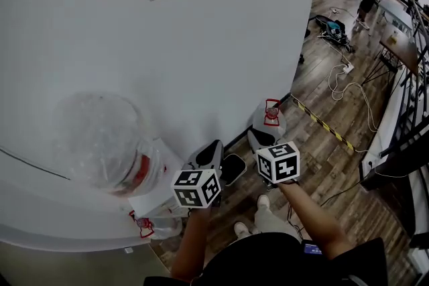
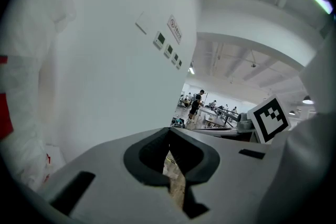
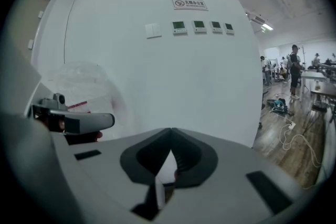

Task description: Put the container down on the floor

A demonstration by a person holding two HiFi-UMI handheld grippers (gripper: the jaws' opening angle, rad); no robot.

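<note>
The big clear plastic container [image 1: 97, 137], round, crinkly-skinned and red-banded, lies on its side on the curved white worktop [image 1: 40, 211] at the left; it is probably light, slippery and easily dented, best clasped from both sides, while left tool [image 2: 169, 131] and right tool [image 3: 170, 131] are pinched together, empty.
</note>
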